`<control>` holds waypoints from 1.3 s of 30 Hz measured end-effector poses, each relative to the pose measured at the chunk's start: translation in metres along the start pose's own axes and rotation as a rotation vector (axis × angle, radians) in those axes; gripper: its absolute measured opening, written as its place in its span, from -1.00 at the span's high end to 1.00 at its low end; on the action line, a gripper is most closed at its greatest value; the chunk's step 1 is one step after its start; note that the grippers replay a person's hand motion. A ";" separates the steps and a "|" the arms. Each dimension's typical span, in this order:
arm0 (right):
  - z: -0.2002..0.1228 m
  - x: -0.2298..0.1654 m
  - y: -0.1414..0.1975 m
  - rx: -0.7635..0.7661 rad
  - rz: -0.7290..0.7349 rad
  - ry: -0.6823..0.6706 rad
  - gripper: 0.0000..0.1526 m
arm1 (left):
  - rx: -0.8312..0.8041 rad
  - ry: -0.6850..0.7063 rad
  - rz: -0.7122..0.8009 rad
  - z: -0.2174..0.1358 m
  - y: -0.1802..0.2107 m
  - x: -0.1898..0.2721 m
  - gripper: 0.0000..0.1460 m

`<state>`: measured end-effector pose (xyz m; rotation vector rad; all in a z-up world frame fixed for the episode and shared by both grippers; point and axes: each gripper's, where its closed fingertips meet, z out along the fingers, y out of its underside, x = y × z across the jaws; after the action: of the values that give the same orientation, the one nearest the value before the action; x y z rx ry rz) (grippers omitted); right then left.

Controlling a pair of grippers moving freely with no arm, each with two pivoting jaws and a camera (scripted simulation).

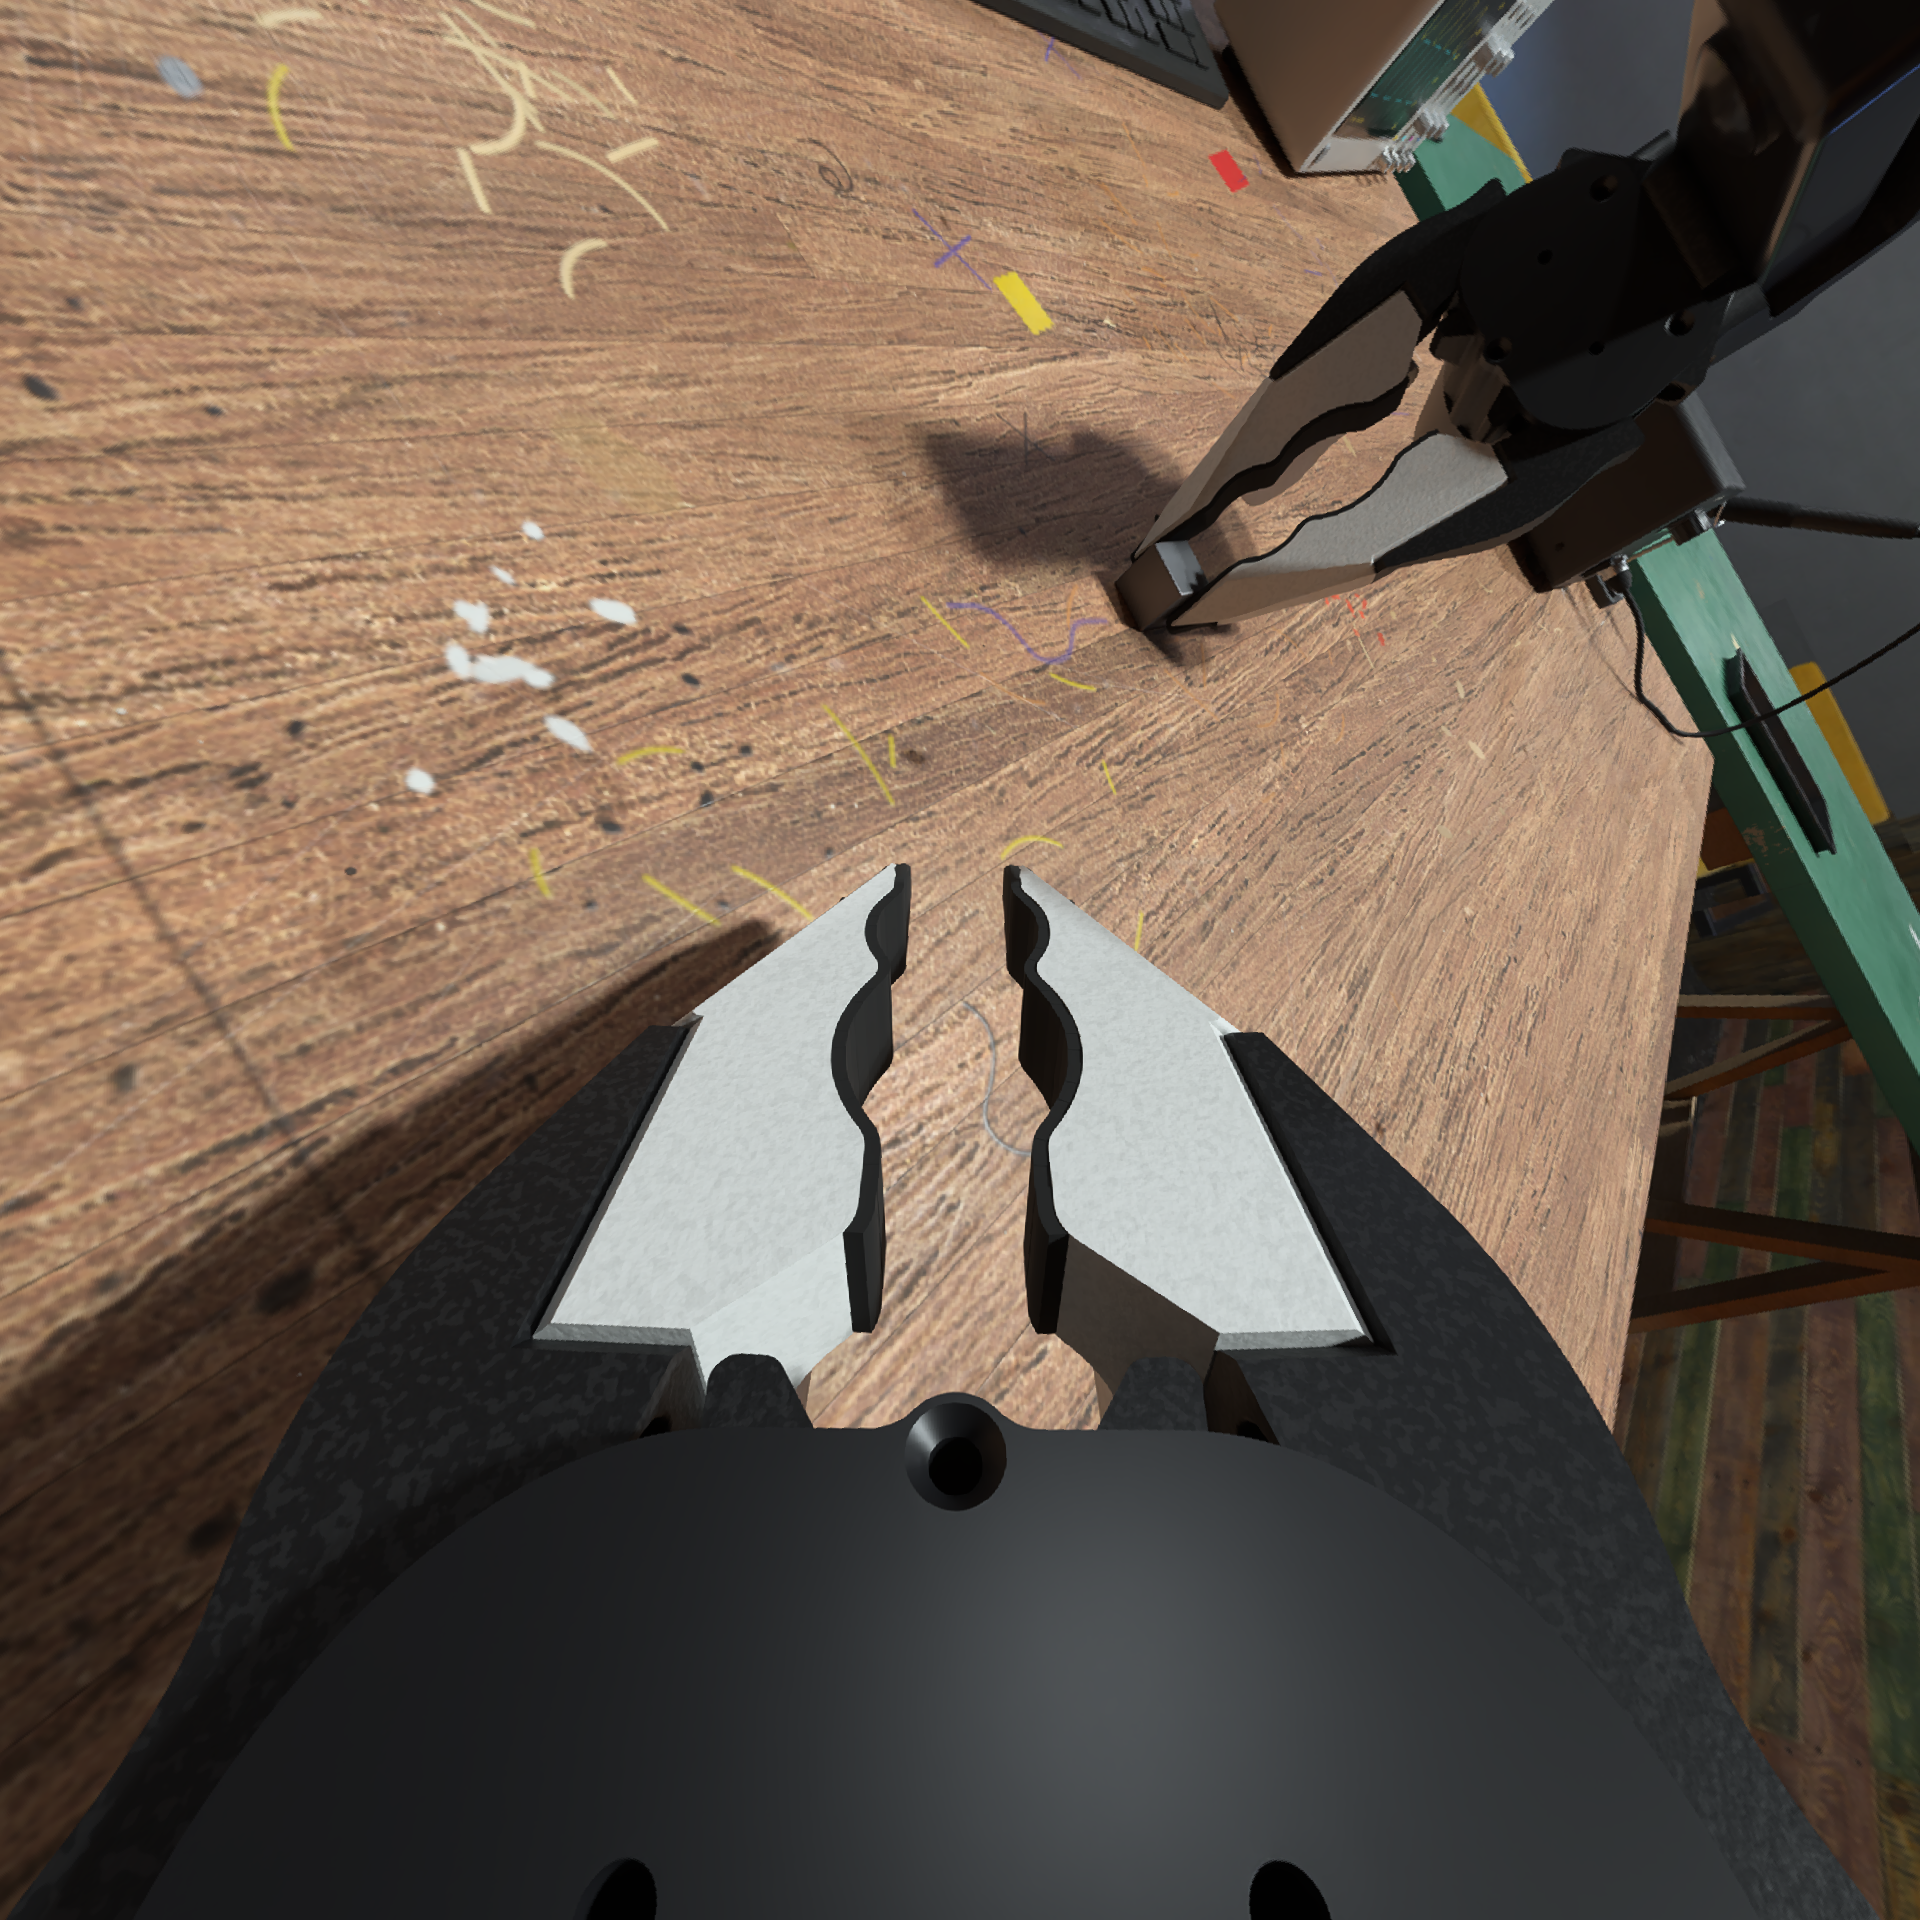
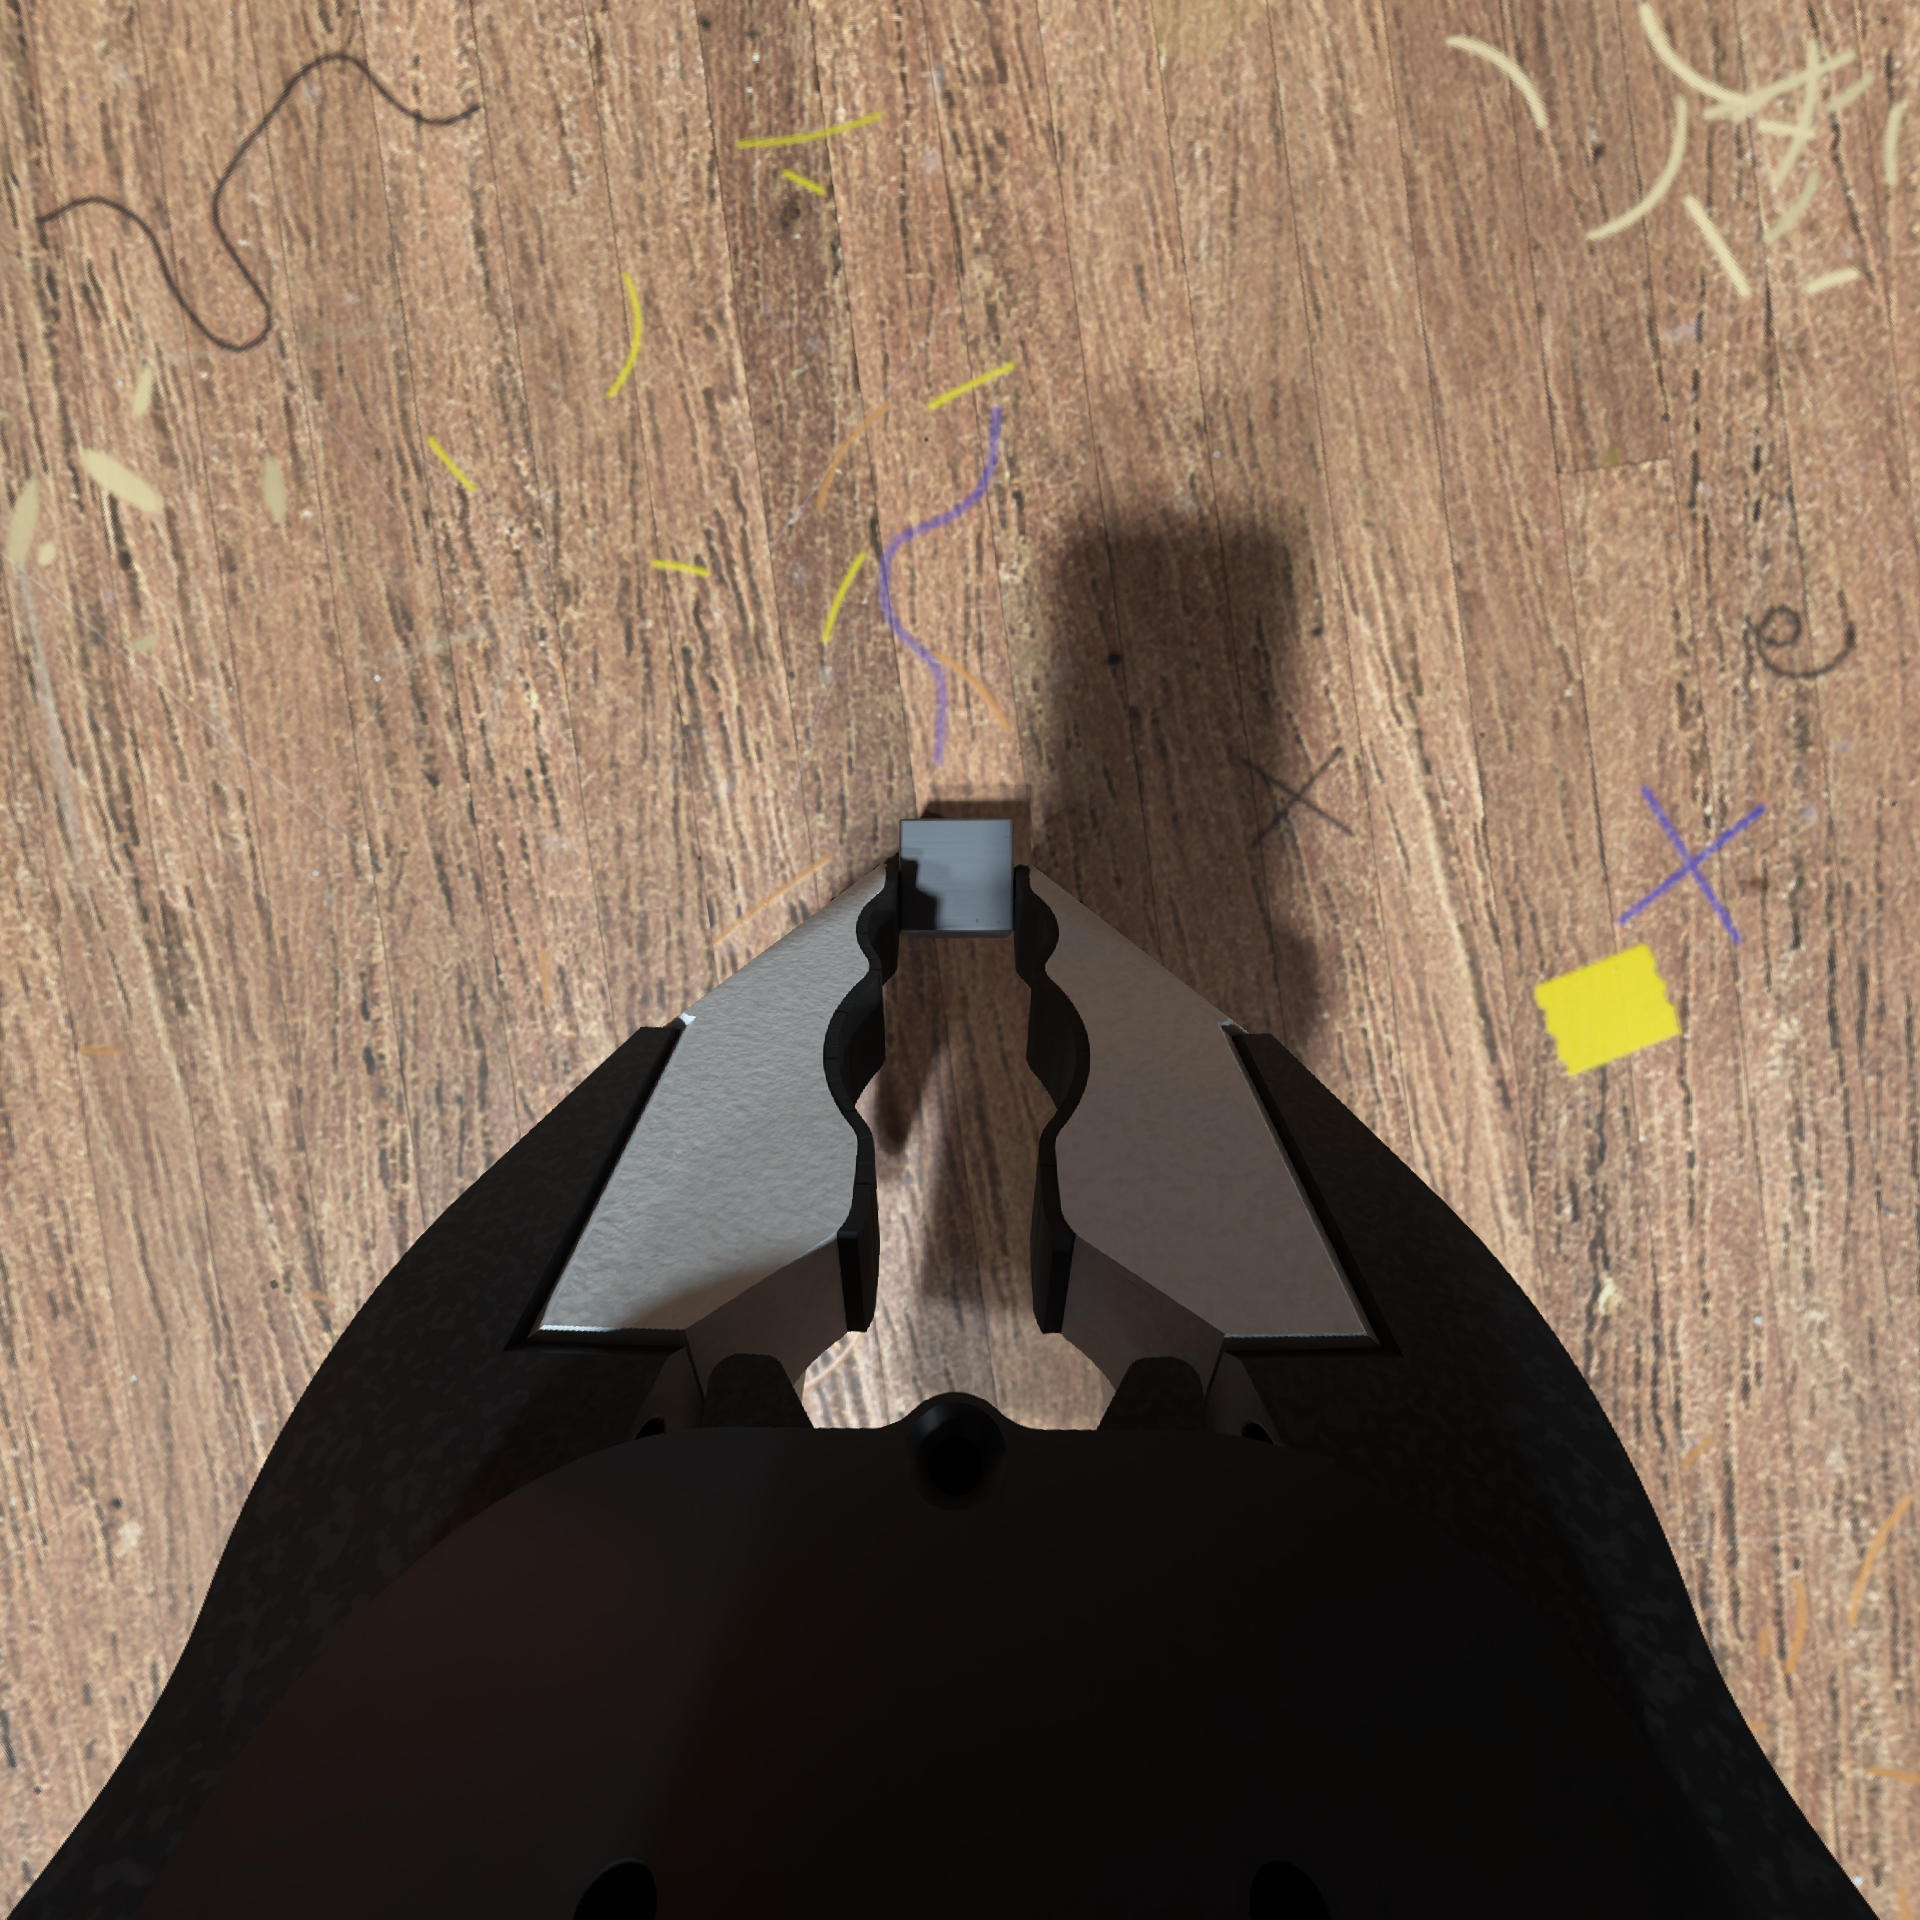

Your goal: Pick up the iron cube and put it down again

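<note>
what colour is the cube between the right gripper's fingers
Plain grey metal, the iron cube shows best in the right wrist view.

I see brown streaky wood grain on the table (image 2: pixel 416 831), w/ yellow, purple & black scribbles; yellow tape patch (image 2: pixel 1605 1008) at right. Iron cube (image 2: pixel 956 878) is dull grey. Grippers: speckled black bodies, pale grey fingers (image 2: pixel 727 1122). Far right, green bench edge (image 1: pixel 1766 727)

Both wrist views overlook one tabletop (image 2: pixel 416 831) (right closer).
</note>
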<state>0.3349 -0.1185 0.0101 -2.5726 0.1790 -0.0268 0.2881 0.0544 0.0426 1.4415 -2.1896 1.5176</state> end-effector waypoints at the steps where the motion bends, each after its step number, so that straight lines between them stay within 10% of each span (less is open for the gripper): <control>1: 0.001 0.000 -0.001 -0.002 -0.008 0.001 0.72 | 0.003 -0.001 0.001 -0.001 -0.001 0.000 0.76; 39: 0.013 -0.009 -0.021 -0.033 -0.080 -0.092 0.72 | 0.025 0.001 -0.001 -0.004 -0.004 -0.008 0.77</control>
<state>0.3293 -0.0926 0.0110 -2.6066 0.0417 0.0652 0.2936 0.0619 0.0427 1.4484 -2.1762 1.5510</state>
